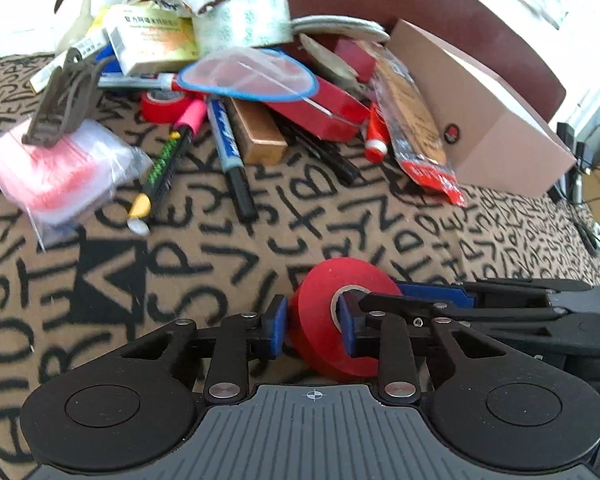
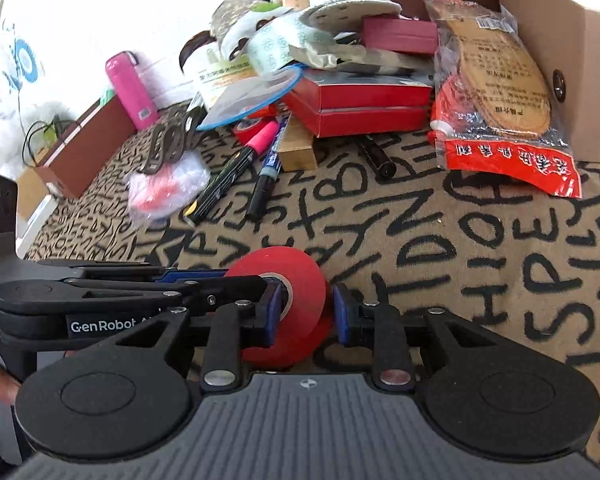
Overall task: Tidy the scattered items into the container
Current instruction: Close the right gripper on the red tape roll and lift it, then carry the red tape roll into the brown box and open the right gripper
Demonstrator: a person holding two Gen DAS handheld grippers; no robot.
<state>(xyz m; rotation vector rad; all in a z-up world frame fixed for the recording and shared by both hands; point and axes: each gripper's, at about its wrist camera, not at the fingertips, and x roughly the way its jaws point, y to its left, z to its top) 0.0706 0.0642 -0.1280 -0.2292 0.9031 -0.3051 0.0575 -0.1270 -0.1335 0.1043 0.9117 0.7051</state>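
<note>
Surface: table w/ letter-print cloth (image 1: 204, 264), mostly bare in foreground. Container: tan cardboard box (image 1: 496, 128) at far right, against a dark red chair back; its inside not visible from either view, so contents cannot be confirmed. Clutter pile just left of box, not yet tidied: red flat boxes (image 2: 364, 108), snack bag (image 2: 496, 92) leaning by box wall, patterned tape roll (image 1: 244, 20), green-print carton (image 1: 152, 38), clear blue-rimmed lid (image 1: 248, 74), pink wrapped pack (image 1: 60, 168) w/ brown clip on top, markers (image 1: 228, 148), small red tape (image 1: 164, 104). Pink bottle (image 2: 130, 88) stands apart at far left in right view. Item in hand: red tape roll (image 1: 340, 312), on edge, near front, well apart from box. Left gripper (image 1: 312, 320): one pad inside the roll's core, other pad outside, gap on outer side; appears closing on roll wall, grip not confirmed. Right gripper (image 2: 302, 312): likewise straddles roll, pads either side, slight gap at right pad; hold not confirmed. Assessment: early stage; nearly all items remain out, roll pickup in progress, transfer to box pending.
</note>
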